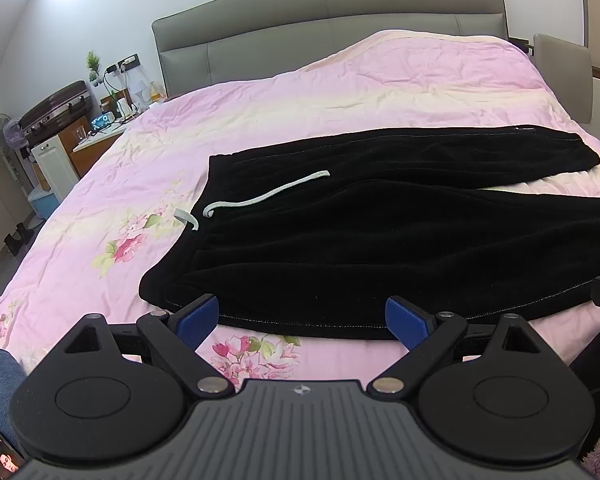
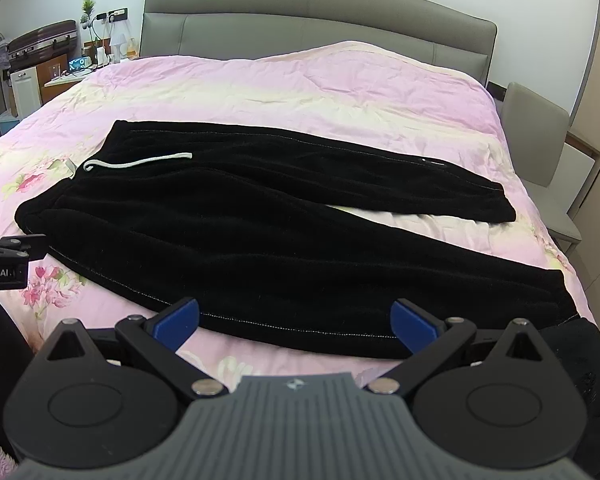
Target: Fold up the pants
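Both grippers, left (image 1: 302, 316) and right (image 2: 296, 318), gape wide at the pants' (image 2: 260, 232) near edge; waist lies left, legs run right.

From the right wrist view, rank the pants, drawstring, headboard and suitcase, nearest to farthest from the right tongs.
1. Pants, spread on the bed just ahead of the right tongs.
2. Drawstring, left, at the waistband.
3. Headboard, across the back.
4. Suitcase, far left corner.

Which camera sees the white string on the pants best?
The left wrist view: the white drawstring is larger there, and both ends show, one on the black pants, one over the waistband edge. In the right wrist view it looks smaller, off left.
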Tool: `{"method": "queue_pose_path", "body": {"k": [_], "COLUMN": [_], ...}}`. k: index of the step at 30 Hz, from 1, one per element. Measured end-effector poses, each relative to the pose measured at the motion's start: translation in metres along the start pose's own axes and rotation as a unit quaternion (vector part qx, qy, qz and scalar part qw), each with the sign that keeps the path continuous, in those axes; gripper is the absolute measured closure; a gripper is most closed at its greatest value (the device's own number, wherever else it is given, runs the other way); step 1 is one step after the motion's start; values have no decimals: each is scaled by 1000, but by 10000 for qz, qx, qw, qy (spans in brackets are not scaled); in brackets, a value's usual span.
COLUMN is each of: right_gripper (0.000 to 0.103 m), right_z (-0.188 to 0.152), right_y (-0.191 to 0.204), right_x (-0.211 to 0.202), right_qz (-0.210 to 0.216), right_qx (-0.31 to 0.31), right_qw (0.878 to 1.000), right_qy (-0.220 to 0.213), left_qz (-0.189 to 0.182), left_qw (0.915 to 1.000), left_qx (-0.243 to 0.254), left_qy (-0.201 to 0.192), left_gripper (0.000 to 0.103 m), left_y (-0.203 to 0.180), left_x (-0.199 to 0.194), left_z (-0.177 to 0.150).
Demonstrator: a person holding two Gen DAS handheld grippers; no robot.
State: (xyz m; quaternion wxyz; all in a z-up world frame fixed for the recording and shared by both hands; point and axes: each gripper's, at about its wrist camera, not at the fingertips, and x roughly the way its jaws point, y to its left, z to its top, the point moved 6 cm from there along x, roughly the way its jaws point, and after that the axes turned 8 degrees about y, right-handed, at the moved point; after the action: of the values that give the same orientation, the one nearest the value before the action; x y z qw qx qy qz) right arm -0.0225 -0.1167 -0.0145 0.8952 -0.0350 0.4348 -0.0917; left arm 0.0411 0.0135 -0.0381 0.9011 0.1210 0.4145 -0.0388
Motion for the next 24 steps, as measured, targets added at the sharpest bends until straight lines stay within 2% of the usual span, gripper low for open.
{"method": "queue_pose_path", "body": {"k": [7, 11, 16, 20, 24], "right_gripper": [5, 5, 5, 5, 8], "right_z": [0, 0, 4, 9, 11], "right_y": [-1, -6, -27, -48, -55], "right_x": [4, 8, 26, 54, 84], "right_qz": [16, 139, 298, 144, 135], "right_qx": [-1, -64, -327, -641, -1174], "right_qw": [10000, 9999, 9989, 9977, 9915], "right_qy": [31, -30, -137, 158, 534], "left_qz": [-37, 24, 222, 203, 69], "left_qw": [10000, 9996, 9974, 9923, 9821], "left_qx": [54, 275, 686, 1215, 1868], "left_qy": [25, -24, -51, 123, 225], "left_gripper": [0, 0, 0, 0, 0], "left_y": [0, 5, 16, 16, 3], "left_x": [3, 6, 18, 38, 60], "left_z": [1, 4, 10, 12, 6]}}
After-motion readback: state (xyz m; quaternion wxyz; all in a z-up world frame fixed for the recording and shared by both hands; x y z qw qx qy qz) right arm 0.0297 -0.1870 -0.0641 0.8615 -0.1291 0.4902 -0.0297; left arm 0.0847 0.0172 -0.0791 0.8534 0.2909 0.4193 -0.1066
